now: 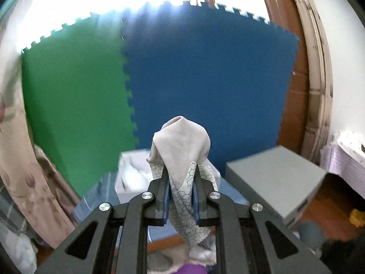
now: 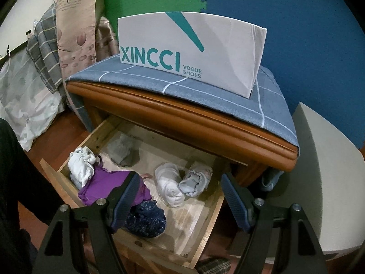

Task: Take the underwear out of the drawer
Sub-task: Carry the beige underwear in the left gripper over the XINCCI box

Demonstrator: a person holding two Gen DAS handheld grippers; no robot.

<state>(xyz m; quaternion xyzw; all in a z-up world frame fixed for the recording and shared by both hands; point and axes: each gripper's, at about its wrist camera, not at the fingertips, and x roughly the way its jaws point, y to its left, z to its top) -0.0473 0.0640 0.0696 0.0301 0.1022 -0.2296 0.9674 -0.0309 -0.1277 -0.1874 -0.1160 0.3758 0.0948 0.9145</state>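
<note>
My left gripper [image 1: 181, 178] is shut on a grey underwear with a hexagon-print band [image 1: 182, 143] and holds it up in the air above the nightstand. My right gripper [image 2: 180, 196] is open and empty, hovering over the open wooden drawer [image 2: 200, 207]. In the drawer lie a purple garment [image 2: 107, 182], a dark blue speckled garment [image 2: 146, 219], white rolled pieces [image 2: 168, 185] [image 2: 81, 166], a light blue roll [image 2: 194, 182] and a grey piece [image 2: 123, 150] at the back.
A white XINCCI shoe box [image 2: 194, 52] stands on the nightstand's blue checked cloth [image 2: 228, 100]. Green and blue foam mats [image 1: 205, 80] cover the wall behind. A grey box [image 1: 278, 178] stands to the right. Curtain and bedding [image 2: 34, 86] lie to the left.
</note>
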